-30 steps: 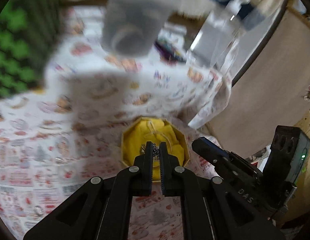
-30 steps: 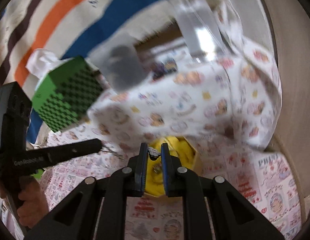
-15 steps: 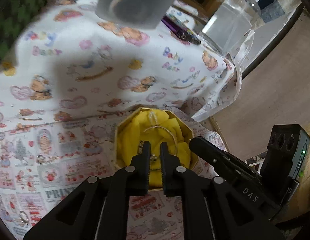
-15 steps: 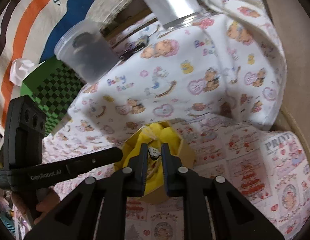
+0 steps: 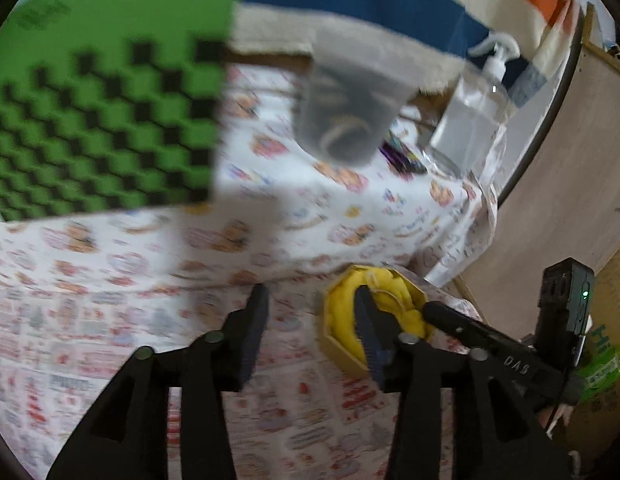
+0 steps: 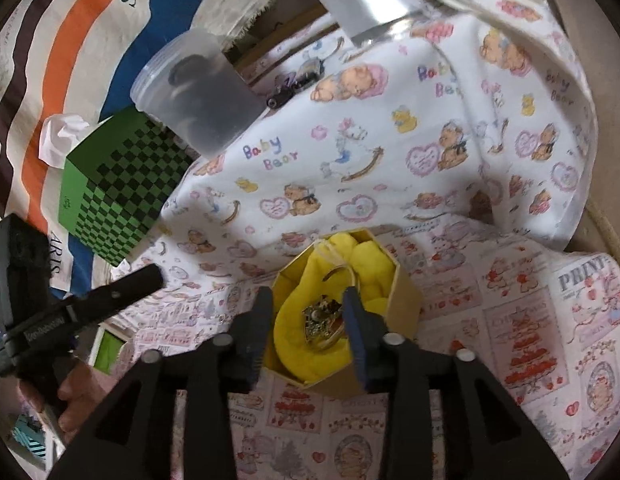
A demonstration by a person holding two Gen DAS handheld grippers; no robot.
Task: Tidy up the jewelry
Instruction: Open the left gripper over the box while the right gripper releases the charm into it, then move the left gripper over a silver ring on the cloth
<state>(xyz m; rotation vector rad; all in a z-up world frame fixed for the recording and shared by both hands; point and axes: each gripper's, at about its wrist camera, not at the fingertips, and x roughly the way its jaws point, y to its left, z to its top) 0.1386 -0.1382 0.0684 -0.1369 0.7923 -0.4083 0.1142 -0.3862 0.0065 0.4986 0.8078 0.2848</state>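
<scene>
Left wrist view: the left tongs are opening with nothing between them. Just beside their right finger sits a small gold cardboard box stuffed with soft yellow cloth. Behind the box stands a cloudy plastic cup and a clear pump bottle.

Right wrist view: the right tongs are opening right over the box. A little sparkly gold brooch lies on the yellow cloth between the fingers, but they are not squeezing it. A thin ring-shaped piece lies behind the brooch, inside the box.

The desk carries printed cloths. Directly on them: a hexagonal box with yellow lining, a green checkered box, a translucent tub and a pump bottle.
</scene>
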